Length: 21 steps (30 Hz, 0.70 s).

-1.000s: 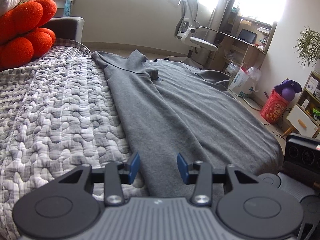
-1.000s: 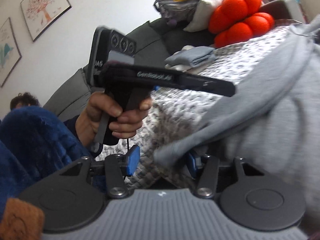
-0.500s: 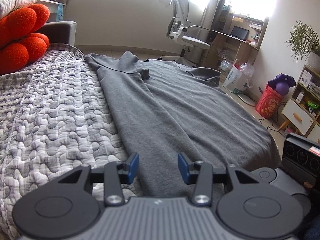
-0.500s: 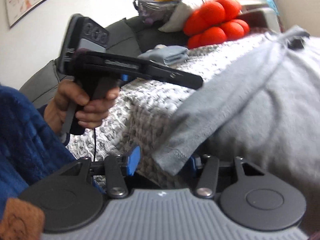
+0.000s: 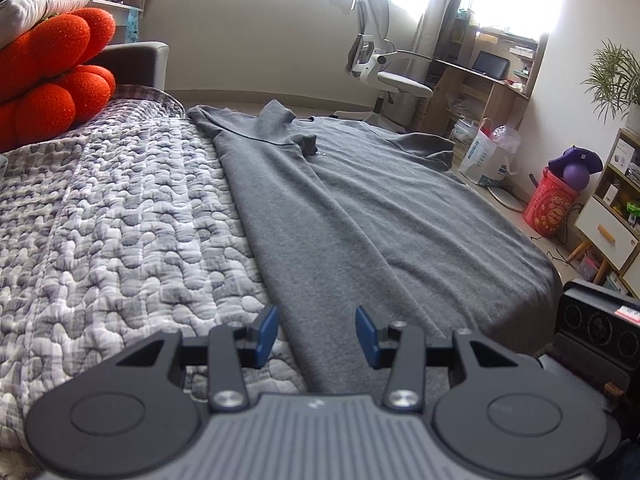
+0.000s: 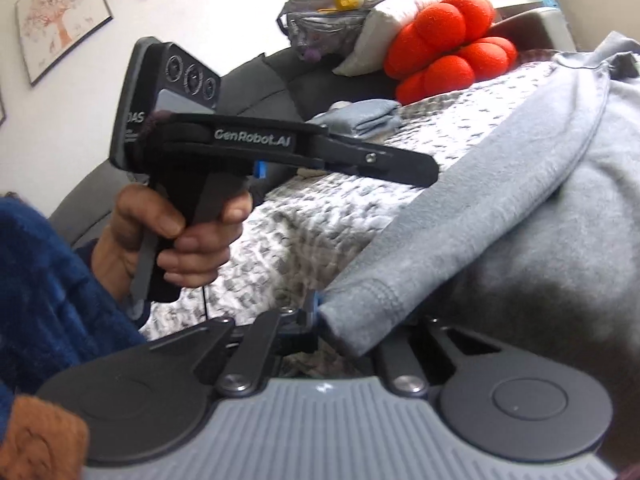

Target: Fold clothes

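- Left gripper (image 5: 316,335): jaws spread wide, blue pads (image 5: 267,330) apart, nothing between them. It hovers just above the near hem of the grey T-shirt (image 5: 360,216), roughly over the folded-in left edge.
- Right gripper (image 6: 344,316): jaws drawn in on a corner of the grey T-shirt (image 6: 460,240). Only one blue pad (image 6: 316,304) shows, pressed against the cloth edge; the other is hidden behind the fabric. That edge is lifted off the bed and drapes over the gripper.
- T-shirt lies lengthwise on the quilted grey-and-white bedspread (image 5: 120,220), collar at the far end. Left side panel is folded over onto the body, with its sleeve lying near the collar. Right sleeve hangs toward the far right edge of the bed.
- In the right wrist view a hand (image 6: 168,240) grips the handle of the left gripper, which sits beside the shirt edge, above the bedspread. Blue sleeve (image 6: 52,288) below it.
- Orange-red lobed cushion (image 5: 52,76) with a white pillow (image 5: 36,8) on top, at the far left of the bed.
- Small folded pale blue cloth (image 6: 360,118) on the bedspread near the cushion, well apart from the shirt.
- Background: white office chair (image 5: 380,68), wooden desk (image 5: 480,84), red bucket (image 5: 554,208) with a purple ball, potted plant (image 5: 616,80).
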Motion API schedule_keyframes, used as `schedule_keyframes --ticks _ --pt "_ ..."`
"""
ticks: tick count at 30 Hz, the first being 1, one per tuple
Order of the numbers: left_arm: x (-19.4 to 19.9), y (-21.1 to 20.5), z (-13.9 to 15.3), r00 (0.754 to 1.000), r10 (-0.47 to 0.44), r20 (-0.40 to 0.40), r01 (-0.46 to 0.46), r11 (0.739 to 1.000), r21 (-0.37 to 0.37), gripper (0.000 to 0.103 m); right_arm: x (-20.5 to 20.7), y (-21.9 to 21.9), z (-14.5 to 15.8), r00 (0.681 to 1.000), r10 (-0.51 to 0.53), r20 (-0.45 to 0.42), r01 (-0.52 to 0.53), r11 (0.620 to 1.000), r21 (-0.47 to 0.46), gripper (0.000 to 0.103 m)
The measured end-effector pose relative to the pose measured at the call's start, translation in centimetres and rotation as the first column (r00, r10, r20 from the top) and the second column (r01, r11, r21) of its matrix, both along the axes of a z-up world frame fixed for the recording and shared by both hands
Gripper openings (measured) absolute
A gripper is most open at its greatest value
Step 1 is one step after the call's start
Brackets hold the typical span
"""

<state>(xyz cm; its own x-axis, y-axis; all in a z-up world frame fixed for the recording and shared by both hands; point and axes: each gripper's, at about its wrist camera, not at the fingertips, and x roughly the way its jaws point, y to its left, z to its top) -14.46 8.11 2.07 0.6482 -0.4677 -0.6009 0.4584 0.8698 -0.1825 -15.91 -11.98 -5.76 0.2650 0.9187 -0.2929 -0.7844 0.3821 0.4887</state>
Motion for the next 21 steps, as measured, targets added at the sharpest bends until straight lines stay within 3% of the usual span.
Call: schedule_keyframes --ticks 3,6,13,21 --pt "0.0 -0.6 -0.3 1.000 -0.015 0.002 0.015 1.000 0.021 0.044 -0.2 0.7 -0.5 1.000 -0.028 0.008 0.028 0.997 -0.074 0.013" --pt "0.0 -1.4 -0.6 0.999 -0.036 0.011 0.036 0.998 0.048 0.044 -0.1 0.8 -1.3 0.999 0.012 -0.042 -0.016 0.995 -0.101 0.017" --pt "-0.7 -3.4 -0.4 0.991 -0.120 0.056 0.114 0.988 0.101 0.044 -1.0 -2.8 0.6 1.000 0.012 0.015 -0.010 0.985 -0.170 0.017" --pt "-1.3 -5.0 -1.9 0.982 -0.184 0.049 0.178 0.978 0.110 0.049 -1.2 -7.0 3.7 0.998 -0.022 0.056 0.025 0.998 -0.055 0.017"
